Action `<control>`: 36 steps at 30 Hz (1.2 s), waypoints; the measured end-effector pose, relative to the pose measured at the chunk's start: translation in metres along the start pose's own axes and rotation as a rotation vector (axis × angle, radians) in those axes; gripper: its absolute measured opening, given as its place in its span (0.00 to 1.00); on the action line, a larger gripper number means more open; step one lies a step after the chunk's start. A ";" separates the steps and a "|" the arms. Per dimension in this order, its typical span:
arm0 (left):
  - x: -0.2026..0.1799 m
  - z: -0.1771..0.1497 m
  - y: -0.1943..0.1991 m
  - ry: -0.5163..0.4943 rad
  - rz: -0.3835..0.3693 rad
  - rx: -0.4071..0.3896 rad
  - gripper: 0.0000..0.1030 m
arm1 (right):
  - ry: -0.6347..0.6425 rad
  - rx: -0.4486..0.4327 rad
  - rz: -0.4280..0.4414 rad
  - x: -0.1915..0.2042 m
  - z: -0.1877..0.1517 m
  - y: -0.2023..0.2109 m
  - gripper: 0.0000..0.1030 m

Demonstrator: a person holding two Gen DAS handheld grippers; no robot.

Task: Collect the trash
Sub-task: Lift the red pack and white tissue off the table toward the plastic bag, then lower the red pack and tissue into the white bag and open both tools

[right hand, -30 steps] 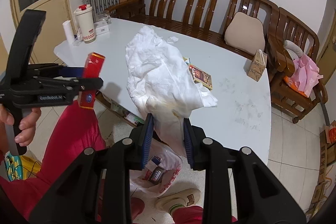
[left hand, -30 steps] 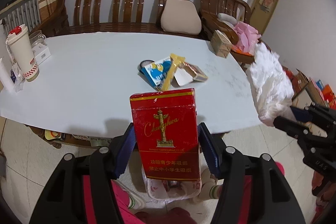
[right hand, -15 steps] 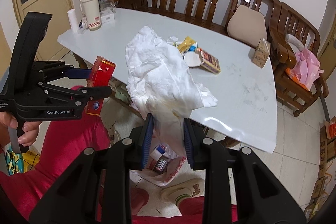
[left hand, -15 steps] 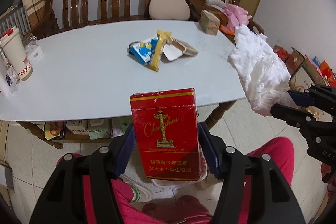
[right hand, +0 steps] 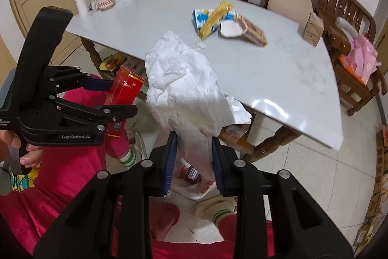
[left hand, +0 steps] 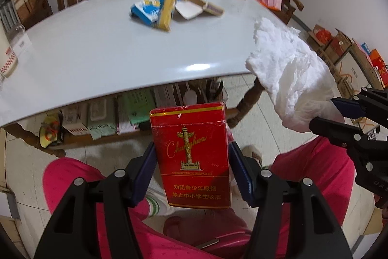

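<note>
The work stood at the carry-and-drop step. The left tool (left hand: 191, 162) was clamped on a red cigarette pack (left hand: 191, 154), held upright between its blue pads, and the right tool (right hand: 194, 154) was clenched on a big crumpled white tissue (right hand: 186, 91) that billowed up above its jaws. Both loads hung off the near edge of the desk (right hand: 278, 69), over the person's pink-trousered legs. On the floor below, seen past the right tool at about 6 o'clock from the tissue, lay a thin plastic bag (right hand: 196, 183) with some packets already in it; it looked like the trash bag, though the tool hid much of it.

In my judgement, the next move called for lining each tool over the mouth of that bag and then letting go, the light tissue low enough that it would not drift aside.

More trash waited on the desk at 12 o'clock from the pack: a blue wrapper (left hand: 148, 11), a yellow wrapper (left hand: 169, 6) lying across it, and a flat patterned box (right hand: 252, 30) touching them.

The pack's gold script read "Chunghwa", with two lines of Chinese health warning below. The left tool's body read "GenRobot.AI" in the right wrist view. Other labels were too blurred to read.
</note>
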State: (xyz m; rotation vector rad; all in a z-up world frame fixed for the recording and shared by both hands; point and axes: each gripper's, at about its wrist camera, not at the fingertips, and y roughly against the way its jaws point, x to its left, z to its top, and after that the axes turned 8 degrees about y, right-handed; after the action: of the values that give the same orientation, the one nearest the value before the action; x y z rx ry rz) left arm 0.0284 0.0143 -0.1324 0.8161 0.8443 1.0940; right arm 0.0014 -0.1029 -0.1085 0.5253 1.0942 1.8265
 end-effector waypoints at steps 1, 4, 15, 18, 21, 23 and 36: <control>0.000 -0.002 -0.004 0.000 -0.001 0.011 0.57 | -0.004 0.006 0.002 -0.001 -0.002 -0.004 0.27; 0.000 -0.007 -0.021 0.004 0.003 0.048 0.57 | -0.010 0.027 -0.004 -0.003 -0.010 -0.019 0.27; 0.010 -0.019 -0.095 0.033 0.037 0.194 0.57 | -0.050 0.134 -0.004 -0.008 -0.036 -0.088 0.27; 0.015 -0.020 -0.116 0.062 0.037 0.238 0.57 | -0.053 0.167 -0.003 -0.008 -0.042 -0.108 0.27; 0.017 -0.020 -0.135 0.076 0.032 0.273 0.57 | -0.069 0.199 0.011 -0.009 -0.045 -0.129 0.27; 0.018 -0.019 -0.148 0.088 0.030 0.296 0.57 | -0.079 0.216 0.014 -0.011 -0.048 -0.139 0.27; 0.025 -0.018 -0.230 0.153 0.036 0.454 0.57 | -0.164 0.357 0.026 -0.024 -0.078 -0.211 0.27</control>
State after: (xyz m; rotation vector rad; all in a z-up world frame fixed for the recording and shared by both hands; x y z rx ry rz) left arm 0.1116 -0.0176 -0.3470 1.1359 1.2370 1.0179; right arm 0.0601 -0.1199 -0.3265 0.8857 1.3098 1.5830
